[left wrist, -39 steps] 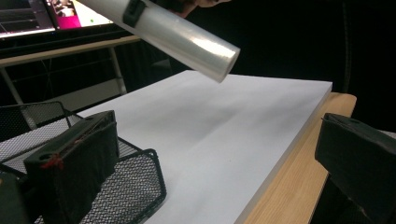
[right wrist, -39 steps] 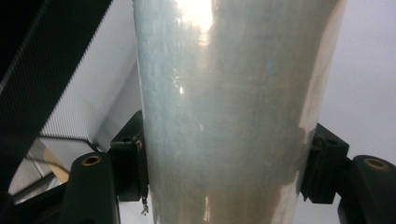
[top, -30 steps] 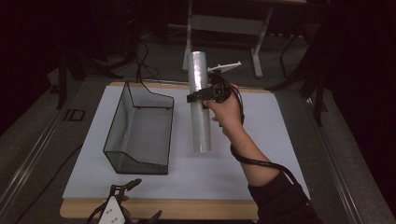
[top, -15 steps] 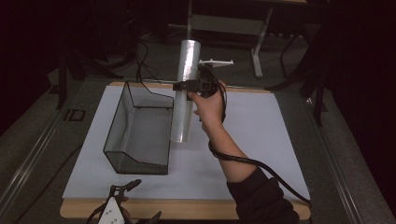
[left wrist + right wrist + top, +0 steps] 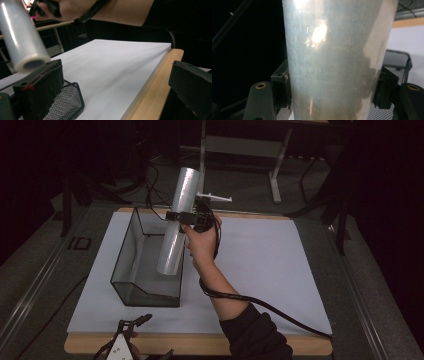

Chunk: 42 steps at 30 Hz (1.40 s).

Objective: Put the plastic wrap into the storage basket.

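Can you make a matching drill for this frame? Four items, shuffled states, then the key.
1. plastic wrap roll
2. mesh basket
3. left gripper
4. right gripper

A. open, at the table's near edge
B. clamped around the roll
C. held tilted above the table
D. standing on the white sheet

Pairs: 1-C, 2-D, 3-A, 4-B

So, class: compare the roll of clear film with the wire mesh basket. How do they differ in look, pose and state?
The roll of film is a shiny, pale cylinder; the mesh basket is a dark, open-topped box of wire mesh. The roll is held tilted in the air, clamped by the right tool; the basket stands on the white sheet, untouched. The roll's lower end hangs over the basket. Both are longer than wide.
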Tool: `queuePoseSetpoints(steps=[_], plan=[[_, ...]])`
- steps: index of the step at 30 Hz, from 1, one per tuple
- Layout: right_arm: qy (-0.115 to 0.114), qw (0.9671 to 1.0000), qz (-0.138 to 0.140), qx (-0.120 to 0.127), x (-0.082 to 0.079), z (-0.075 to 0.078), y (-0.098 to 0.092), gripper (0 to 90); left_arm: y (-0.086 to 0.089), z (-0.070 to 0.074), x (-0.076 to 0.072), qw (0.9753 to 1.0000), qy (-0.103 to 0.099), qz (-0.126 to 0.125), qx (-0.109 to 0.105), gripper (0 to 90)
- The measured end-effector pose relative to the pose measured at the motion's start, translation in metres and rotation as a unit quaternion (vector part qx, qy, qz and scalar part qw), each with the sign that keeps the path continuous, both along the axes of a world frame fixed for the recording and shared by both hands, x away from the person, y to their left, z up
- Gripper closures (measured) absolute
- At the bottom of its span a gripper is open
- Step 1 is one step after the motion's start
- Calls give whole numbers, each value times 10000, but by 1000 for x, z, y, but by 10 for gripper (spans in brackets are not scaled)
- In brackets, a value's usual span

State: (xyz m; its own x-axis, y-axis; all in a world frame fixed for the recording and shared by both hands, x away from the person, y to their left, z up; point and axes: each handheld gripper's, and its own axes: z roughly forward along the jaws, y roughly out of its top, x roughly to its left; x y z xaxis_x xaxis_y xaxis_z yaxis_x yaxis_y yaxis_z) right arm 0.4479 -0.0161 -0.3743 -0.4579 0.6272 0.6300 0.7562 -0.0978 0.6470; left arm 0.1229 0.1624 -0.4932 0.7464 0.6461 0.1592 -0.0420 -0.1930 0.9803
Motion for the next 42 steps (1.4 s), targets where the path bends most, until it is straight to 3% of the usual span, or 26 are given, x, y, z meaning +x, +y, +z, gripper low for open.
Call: queuePoseSetpoints(steps=[7, 19, 28, 33, 39, 42], plan=[[157, 9997, 95, -175, -3, -28, 17, 324, 0, 0, 0, 10000, -7, -26, 12, 3], [611, 9971, 158, -434, -6, -67, 24, 323, 0, 0, 1, 10000, 19, -51, 61, 3], [988, 9933, 229, -546, -7, -82, 24, 324, 0, -1, 1, 10000, 18, -47, 61, 3], [1075, 9915, 276, -678, -6, -84, 23, 323, 0, -1, 1, 10000, 13, -46, 60, 3], [1293, 9897, 293, -537, 1, -92, 19, 322, -1, -1, 1, 10000, 17, -49, 84, 3], [1287, 9895, 345, -565, 2, -94, 21, 320, -1, -2, 2, 9999, 52, -59, 95, 3]])
